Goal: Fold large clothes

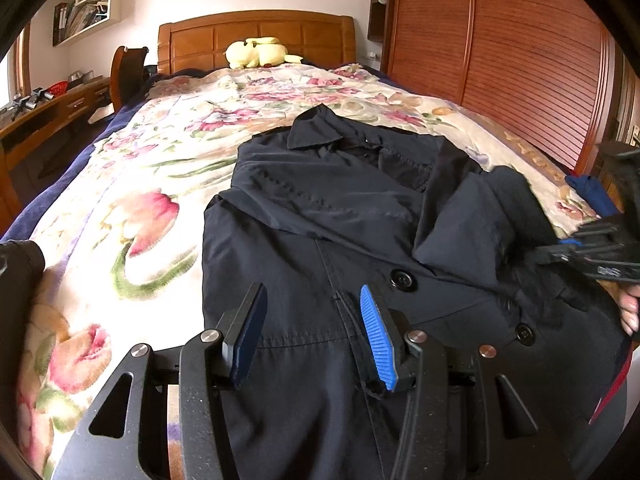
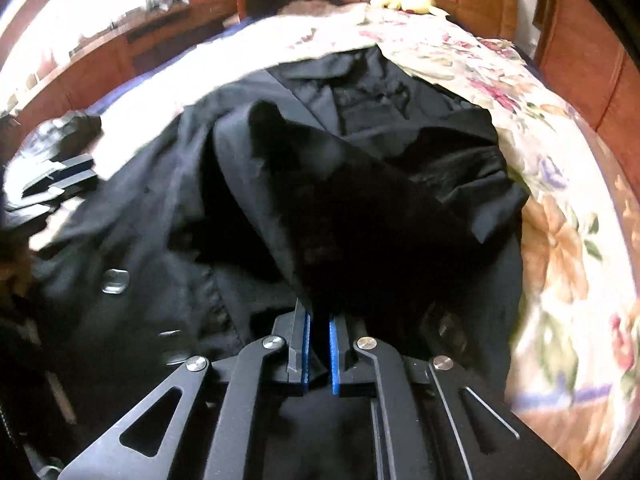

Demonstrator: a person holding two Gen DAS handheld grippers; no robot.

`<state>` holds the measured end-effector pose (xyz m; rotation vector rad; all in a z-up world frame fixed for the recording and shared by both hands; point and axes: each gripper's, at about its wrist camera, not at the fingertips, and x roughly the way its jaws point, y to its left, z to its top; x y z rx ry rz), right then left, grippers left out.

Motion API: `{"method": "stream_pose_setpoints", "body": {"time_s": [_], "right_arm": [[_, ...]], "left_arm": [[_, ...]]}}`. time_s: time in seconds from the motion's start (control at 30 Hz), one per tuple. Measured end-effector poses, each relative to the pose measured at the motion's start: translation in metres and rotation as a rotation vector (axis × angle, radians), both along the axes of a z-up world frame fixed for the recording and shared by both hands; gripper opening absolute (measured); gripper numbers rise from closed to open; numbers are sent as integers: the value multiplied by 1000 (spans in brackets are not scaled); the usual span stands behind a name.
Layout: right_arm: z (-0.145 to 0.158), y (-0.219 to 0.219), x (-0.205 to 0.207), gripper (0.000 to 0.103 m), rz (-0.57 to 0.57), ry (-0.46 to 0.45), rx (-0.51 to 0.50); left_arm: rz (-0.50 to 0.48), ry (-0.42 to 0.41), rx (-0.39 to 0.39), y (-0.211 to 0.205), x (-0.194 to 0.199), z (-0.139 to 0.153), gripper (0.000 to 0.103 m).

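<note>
Right gripper [image 2: 319, 350] with blue pads pinched together on fold of dark navy cloth coat [image 1: 340, 220], sleeve part bunched toward 12 o'clock. Left gripper [image 1: 316, 334] with jaws apart, hovering over coat front near 6 o'clock, nothing gripped. Coat spread on floral bedspread [image 1: 132, 184], collar toward 12 o'clock, near yellow plush toy [image 1: 258, 53].

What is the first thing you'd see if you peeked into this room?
A big dark coat spread across a flowery blanket on the bed grabs the eye first. At its near edge the right gripper is pinched shut on a bunched sleeve, while the left gripper hovers open over the coat's front. A yellow plush toy sits by the wooden headboard.
</note>
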<state>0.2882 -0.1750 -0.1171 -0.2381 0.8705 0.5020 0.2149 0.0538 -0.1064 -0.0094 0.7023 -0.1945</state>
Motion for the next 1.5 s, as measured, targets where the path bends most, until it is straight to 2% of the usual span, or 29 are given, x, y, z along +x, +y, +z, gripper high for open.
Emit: {"method": "stream_pose_setpoints", "body": {"time_s": [0.1, 0.3, 0.47, 0.57, 0.63, 0.73, 0.8, 0.97, 1.07, 1.13, 1.37, 1.5], "right_arm": [[3, 3, -29, 7, 21, 13, -9], [11, -9, -78, 7, 68, 82, 77], [11, -14, -98, 9, 60, 50, 105], [11, -24, -108, 22, 35, -12, 86], [13, -33, -114, 47, 9, -50, 85], [12, -51, -121, 60, -31, -108, 108], [9, -65, -127, 63, -78, -144, 114], [-22, -97, -123, 64, -197, -153, 115], [-44, -107, -118, 64, -245, -156, 81], [-56, -111, -116, 64, -251, -134, 128], [-62, -105, -126, 64, -248, -220, 92], [-62, -109, -128, 64, -250, -210, 134]], "left_arm": [[8, -5, 14, -5, -4, 2, 50], [-36, -26, 12, -26, -27, 11, 50], [-87, -10, 12, -42, -54, 11, 50], [-123, 12, 11, -52, -71, 7, 50], [-146, 34, -2, -59, -81, 3, 51], [-171, 59, -19, -70, -93, -1, 52], [-187, 73, -30, -76, -97, -2, 53], [-216, 108, -41, -94, -104, -7, 53], [-214, 120, -34, -103, -106, -10, 53], [-208, 138, -31, -108, -106, -13, 53], [-176, 144, -16, -116, -110, -14, 53], [-185, 141, -30, -124, -111, -14, 53]]}}
